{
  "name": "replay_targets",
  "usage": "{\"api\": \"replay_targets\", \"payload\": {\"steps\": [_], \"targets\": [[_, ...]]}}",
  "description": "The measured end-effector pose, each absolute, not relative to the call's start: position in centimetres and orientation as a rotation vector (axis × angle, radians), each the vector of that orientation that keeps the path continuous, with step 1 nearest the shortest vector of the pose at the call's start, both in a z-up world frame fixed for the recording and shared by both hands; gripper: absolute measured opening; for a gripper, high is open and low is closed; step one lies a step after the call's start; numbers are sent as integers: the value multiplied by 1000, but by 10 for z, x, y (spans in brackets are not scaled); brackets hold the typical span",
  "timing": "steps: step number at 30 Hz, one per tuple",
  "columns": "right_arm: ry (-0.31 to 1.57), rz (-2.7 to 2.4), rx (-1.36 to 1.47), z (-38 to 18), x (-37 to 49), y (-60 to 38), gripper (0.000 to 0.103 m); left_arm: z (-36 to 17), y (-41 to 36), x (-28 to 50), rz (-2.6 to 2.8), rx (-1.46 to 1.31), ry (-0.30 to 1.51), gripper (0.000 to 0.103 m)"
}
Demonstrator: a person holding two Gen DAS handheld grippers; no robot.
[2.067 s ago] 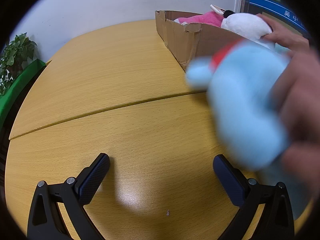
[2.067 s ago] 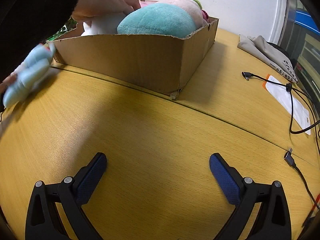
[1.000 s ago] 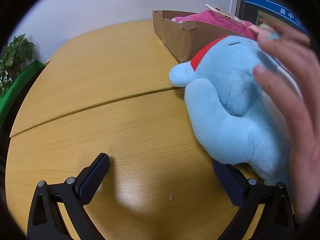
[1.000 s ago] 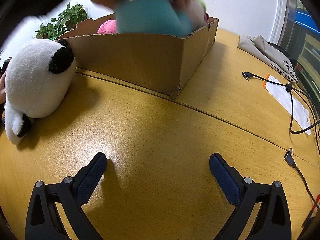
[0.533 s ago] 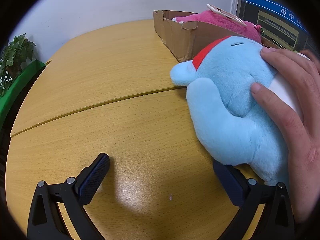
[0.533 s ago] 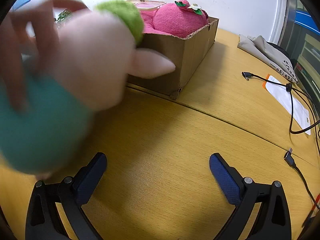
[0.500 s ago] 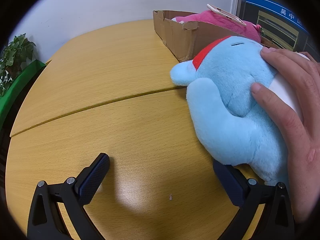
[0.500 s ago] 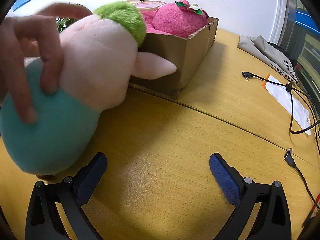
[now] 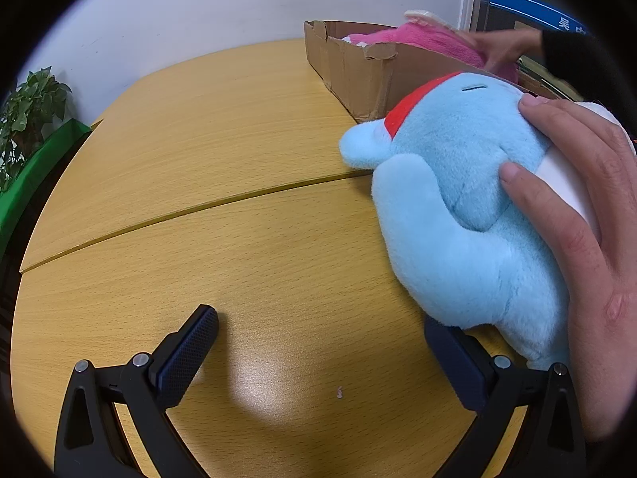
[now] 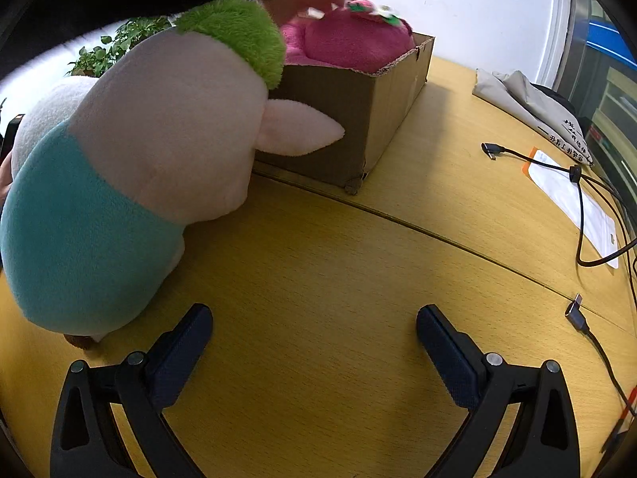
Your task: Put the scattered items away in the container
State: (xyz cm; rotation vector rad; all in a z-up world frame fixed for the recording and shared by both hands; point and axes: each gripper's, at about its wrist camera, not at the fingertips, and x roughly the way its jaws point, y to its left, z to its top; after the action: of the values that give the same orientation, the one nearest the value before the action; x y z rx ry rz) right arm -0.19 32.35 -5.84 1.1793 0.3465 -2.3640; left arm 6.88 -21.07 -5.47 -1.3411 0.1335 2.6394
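Note:
A light blue plush toy [image 9: 458, 207] with a red collar lies on the wooden table at the right, under a bare hand [image 9: 589, 215]. My left gripper [image 9: 318, 338] is open and empty; its right finger sits just under the toy's lower end. A cardboard box [image 9: 358, 67] stands behind, holding a pink plush [image 9: 430, 38]. In the right wrist view a pale pink plush [image 10: 131, 151] with green hair and a teal body stands on the table, left of my open, empty right gripper [image 10: 314, 338]. The box [image 10: 382, 115] and pink plush [image 10: 358, 40] are behind it, a hand reaching in.
Black USB cables [image 10: 581, 199], a white and orange packet [image 10: 573, 203] and a folded grey cloth [image 10: 533, 107] lie on the table at the right. A potted plant [image 9: 24, 107] stands beyond the table's left edge. A white plush [image 10: 47, 107] shows behind the pale pink one.
The hand has let go of the pale pink plush, which now stands on the table, and has moved to the pink plush in the box. The blue toy and both grippers have stayed still.

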Motion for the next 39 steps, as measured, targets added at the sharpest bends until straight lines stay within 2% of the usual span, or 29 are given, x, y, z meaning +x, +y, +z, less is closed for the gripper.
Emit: {"api": "replay_targets", "payload": {"steps": [28,39], "targets": [[348,-2364,1177,-59,-1,325,103,-54,-212,69,2645,-1343,130,103],[350,-2365,1179,-59,-2,323,103,-55,-206,82,2860,-1449,-50,103]]}}
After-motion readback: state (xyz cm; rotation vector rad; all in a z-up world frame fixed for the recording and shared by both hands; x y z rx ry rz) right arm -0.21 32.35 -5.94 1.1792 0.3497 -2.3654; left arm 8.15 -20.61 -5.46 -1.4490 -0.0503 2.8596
